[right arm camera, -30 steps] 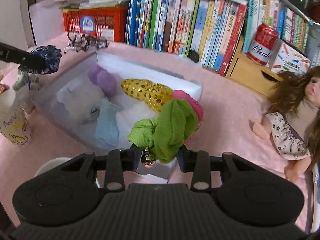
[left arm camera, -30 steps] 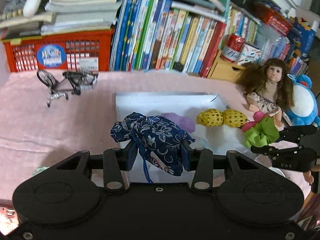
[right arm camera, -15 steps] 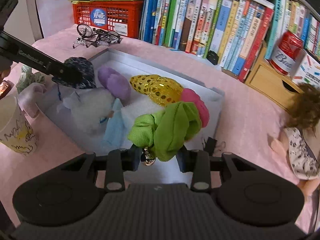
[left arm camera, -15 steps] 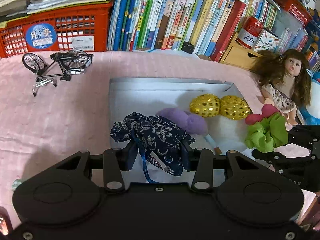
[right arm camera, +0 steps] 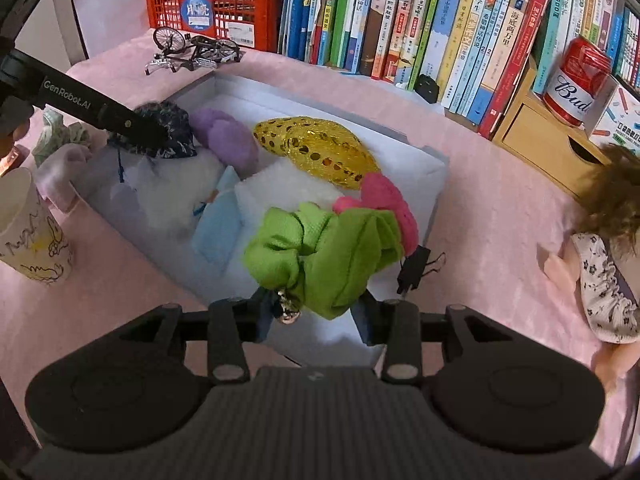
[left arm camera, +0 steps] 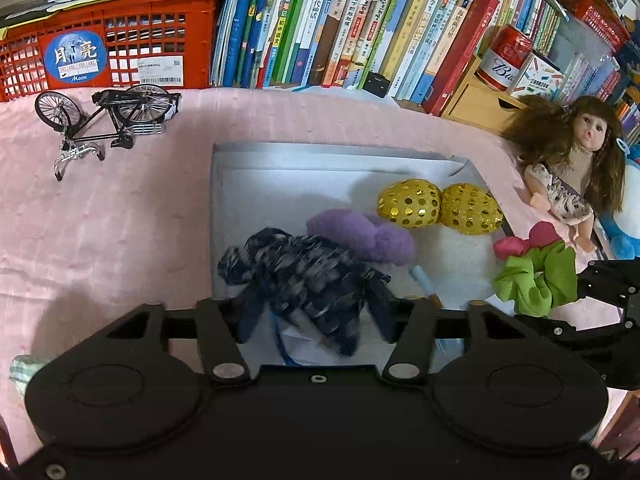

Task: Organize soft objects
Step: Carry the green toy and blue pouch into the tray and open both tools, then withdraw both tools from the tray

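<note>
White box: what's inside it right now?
Inside the white box: a gold sequined piece, a purple plush, a white fluffy item and a light blue cloth. The navy pouch and green scrunchie hide what lies beneath them.
</note>
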Available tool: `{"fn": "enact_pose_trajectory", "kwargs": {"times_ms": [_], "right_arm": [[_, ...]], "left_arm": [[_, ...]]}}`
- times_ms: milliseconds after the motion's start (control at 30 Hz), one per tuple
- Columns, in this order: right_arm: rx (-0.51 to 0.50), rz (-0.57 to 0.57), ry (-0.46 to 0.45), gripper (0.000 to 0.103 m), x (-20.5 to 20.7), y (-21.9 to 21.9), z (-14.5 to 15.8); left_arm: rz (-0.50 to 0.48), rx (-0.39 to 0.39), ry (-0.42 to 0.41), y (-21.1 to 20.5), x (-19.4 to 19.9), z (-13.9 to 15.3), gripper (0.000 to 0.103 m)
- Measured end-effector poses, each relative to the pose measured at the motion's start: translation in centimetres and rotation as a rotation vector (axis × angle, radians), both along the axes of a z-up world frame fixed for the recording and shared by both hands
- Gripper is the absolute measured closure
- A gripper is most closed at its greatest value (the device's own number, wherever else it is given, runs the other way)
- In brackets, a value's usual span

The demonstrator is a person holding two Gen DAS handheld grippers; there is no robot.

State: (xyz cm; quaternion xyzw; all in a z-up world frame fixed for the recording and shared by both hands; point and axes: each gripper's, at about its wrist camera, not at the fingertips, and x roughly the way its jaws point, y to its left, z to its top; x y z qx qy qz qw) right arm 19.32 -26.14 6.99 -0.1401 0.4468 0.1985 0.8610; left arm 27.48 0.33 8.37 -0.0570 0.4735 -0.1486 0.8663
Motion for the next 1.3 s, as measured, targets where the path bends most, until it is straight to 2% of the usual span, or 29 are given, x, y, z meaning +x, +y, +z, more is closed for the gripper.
{"fn": "enact_pose_trajectory", "kwargs": {"times_ms": [33,67,200,567,800,1067,1300], "right_arm": [[0.005,-0.001,-0.002,0.041,0.0,-0.1,0.1],[0.010,-0.003,-0.004,0.037,-0.1,-0.1,0.2],[0.028,-0.005,-0.014,0.030,-0.4,-0.3,0.8],[0.086,-0.050,-0.068,0.022,-1.6,-1.6,2.4],[0.132,-0.090,-0.141,0.018,-3.1,-1.3,4.2],[0.160,-0.260,-0.127,0.018,-4.0,-0.3,5.8],[0.206,-0.241,-0.157,0.018,-5.2,1.7,7.0]], "left_arm": [[0.002,-0.001,-0.004,0.0,-0.1,0.1,0.030],[0.003,-0.003,-0.010,0.1,-0.2,0.2,0.026],[0.006,-0.001,-0.025,0.2,-0.5,0.8,0.021],[-0.002,-0.006,-0.080,0.7,-2.7,2.8,0.018],[-0.010,-0.017,-0.123,1.1,-4.7,4.1,0.016],[-0.018,-0.012,-0.172,2.1,-7.1,5.7,0.014],[0.024,0.032,-0.175,5.1,-8.0,6.0,0.014]]}}
